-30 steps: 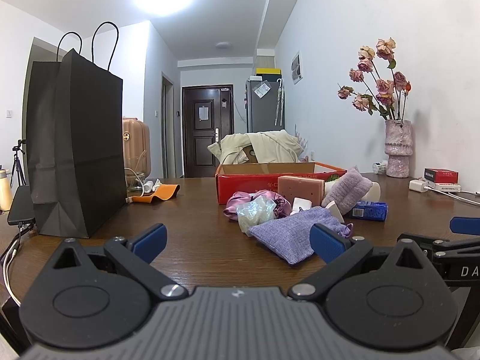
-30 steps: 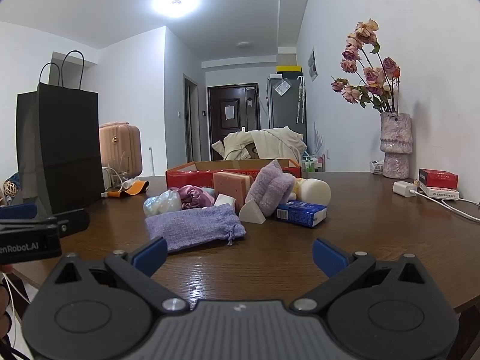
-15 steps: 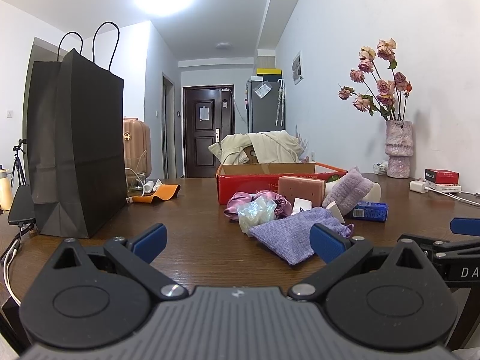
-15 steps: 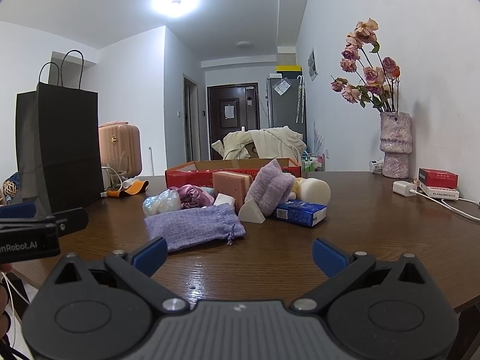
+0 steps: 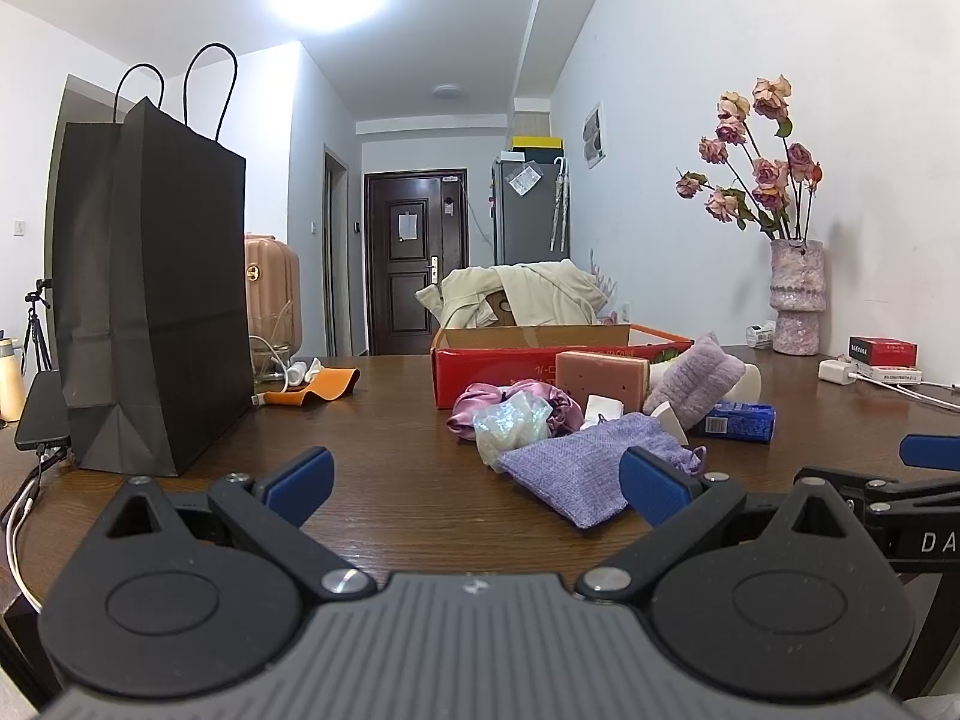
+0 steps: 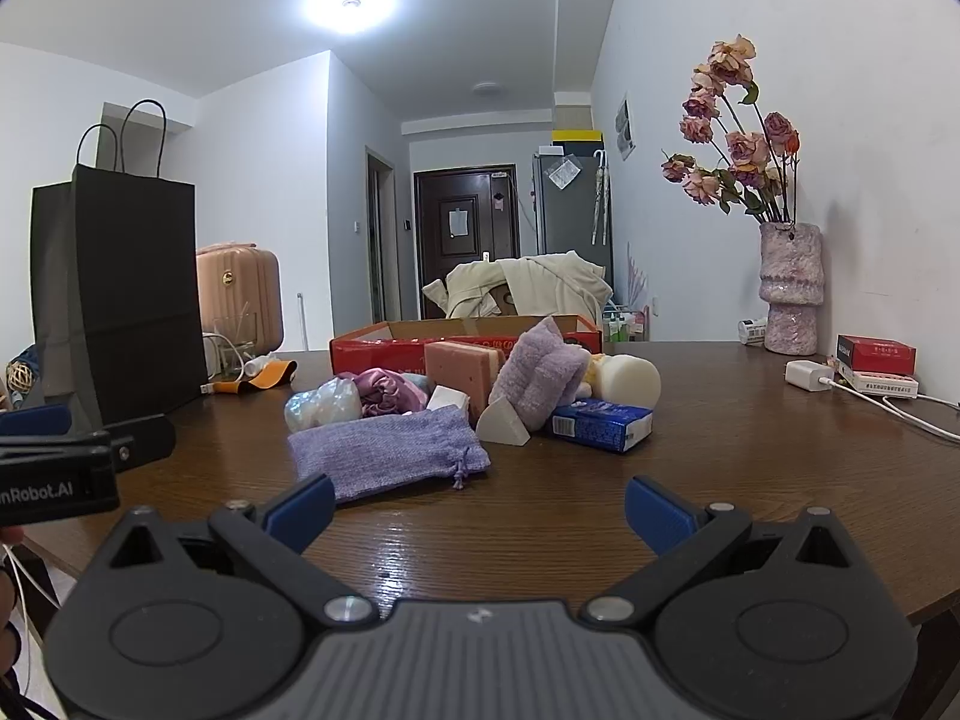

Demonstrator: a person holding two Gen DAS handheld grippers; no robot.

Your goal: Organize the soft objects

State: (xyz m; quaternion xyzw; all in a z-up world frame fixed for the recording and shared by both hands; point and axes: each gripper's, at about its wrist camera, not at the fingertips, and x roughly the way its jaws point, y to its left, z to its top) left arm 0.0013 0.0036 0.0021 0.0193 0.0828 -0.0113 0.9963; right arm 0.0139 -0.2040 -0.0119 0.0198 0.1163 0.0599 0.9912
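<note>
Black paper bag (image 5: 150,300) stands upright at frame left in the left wrist view, orange pouch (image 5: 312,387) lying just beside its base. Centre: pile of soft items on the wooden table (image 5: 390,480), in front of the red cardboard box (image 5: 498,369). Pile, left to right: pink satin scrunchie (image 5: 480,405), crinkly iridescent bundle (image 5: 510,426), lilac drawstring pouch (image 6: 384,450) lying flat nearest the cameras, pink sponge block (image 6: 459,366), white wedge sponge (image 6: 501,423), rolled lilac towel (image 6: 543,375), blue tissue pack (image 6: 603,426), cream foam roll (image 6: 630,378). Far right: vase of dried roses (image 6: 789,288), charger and small boxes near the wall.

Left gripper (image 5: 474,483) jaws apart, nothing between them; right gripper (image 6: 477,510) likewise apart and empty. Both low at the near table edge, clear of the pile.

Handling judgement: all light and squashy. Pouch is limp fabric, will sag; pinch at the gathered drawstring neck or a bunched fold. Satin likely slippery, so grab deep. Towel and sponges compress; grip mid-body.
</note>
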